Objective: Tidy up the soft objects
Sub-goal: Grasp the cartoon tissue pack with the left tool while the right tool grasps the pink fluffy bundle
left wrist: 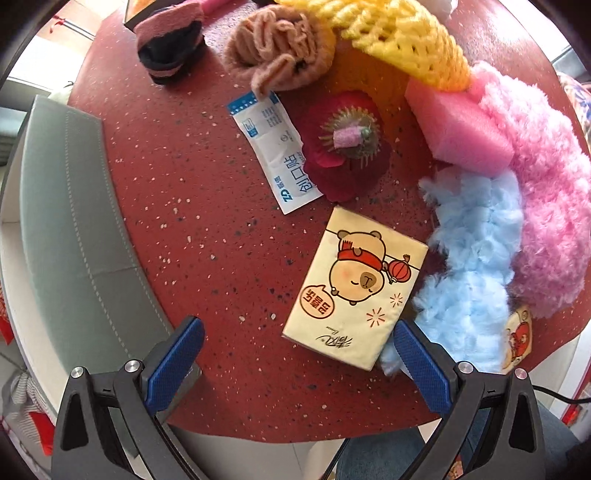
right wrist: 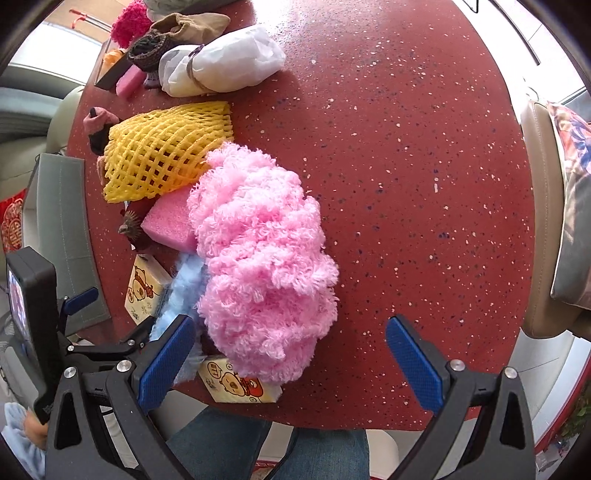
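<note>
Soft things crowd a round red table. In the left wrist view a cream tissue pack with a cartoon bear lies just ahead of my open left gripper. Beside it lie blue fluff, a fluffy pink yarn mass, a pink sponge, a red fabric flower, a white-blue sachet, yellow foam net, a tan knit piece and a pink-black sock. My right gripper is open near the table's edge, with the pink yarn between its fingers' line, apart.
A second tissue pack lies under the pink yarn at the table's edge. A white wrapped bundle, a dark knit piece and magenta fluff sit at the far side. A grey chair back stands left, a cushioned chair right.
</note>
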A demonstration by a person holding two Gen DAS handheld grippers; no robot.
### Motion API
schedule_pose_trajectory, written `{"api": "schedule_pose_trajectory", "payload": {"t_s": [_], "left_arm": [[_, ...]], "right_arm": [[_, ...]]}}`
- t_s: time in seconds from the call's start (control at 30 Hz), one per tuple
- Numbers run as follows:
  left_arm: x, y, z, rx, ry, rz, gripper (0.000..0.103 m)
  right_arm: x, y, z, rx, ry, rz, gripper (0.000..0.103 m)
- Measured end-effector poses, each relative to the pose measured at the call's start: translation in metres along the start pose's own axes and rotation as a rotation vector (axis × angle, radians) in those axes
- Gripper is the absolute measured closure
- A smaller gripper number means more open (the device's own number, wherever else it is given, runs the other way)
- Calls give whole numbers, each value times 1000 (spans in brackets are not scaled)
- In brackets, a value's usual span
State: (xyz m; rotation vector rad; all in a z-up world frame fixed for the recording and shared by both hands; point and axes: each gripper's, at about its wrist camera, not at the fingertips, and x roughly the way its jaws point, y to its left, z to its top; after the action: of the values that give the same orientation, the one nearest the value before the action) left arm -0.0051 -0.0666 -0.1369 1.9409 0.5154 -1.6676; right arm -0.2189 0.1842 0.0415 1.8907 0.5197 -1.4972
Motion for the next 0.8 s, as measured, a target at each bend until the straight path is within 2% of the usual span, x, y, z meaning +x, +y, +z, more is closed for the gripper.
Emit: {"api": "schedule_pose_trajectory", "payload": {"t_s": [0.17, 0.23, 0.43, 0.53, 0.67, 0.8], "left_arm": [[10, 2, 16, -20, 1, -22, 0], [27, 13, 10, -28, 15, -36, 0], [38, 15, -4, -68, -1, -49, 0], [38, 18, -6, -90, 1, -31, 0], [39, 30, -6, -135, 8, -48, 0], [42, 33, -2, -134, 3, -45, 0]], "right_arm": [[22, 20, 13, -22, 36, -68, 0], [31, 26, 18, -27, 51, -82, 0], [48, 31, 27, -37, 63, -119, 0], [53, 19, 31, -25, 70, -144, 0], [54, 5, 39, -9, 54, -166, 0], [55, -2, 43, 4, 46, -172, 0]]}}
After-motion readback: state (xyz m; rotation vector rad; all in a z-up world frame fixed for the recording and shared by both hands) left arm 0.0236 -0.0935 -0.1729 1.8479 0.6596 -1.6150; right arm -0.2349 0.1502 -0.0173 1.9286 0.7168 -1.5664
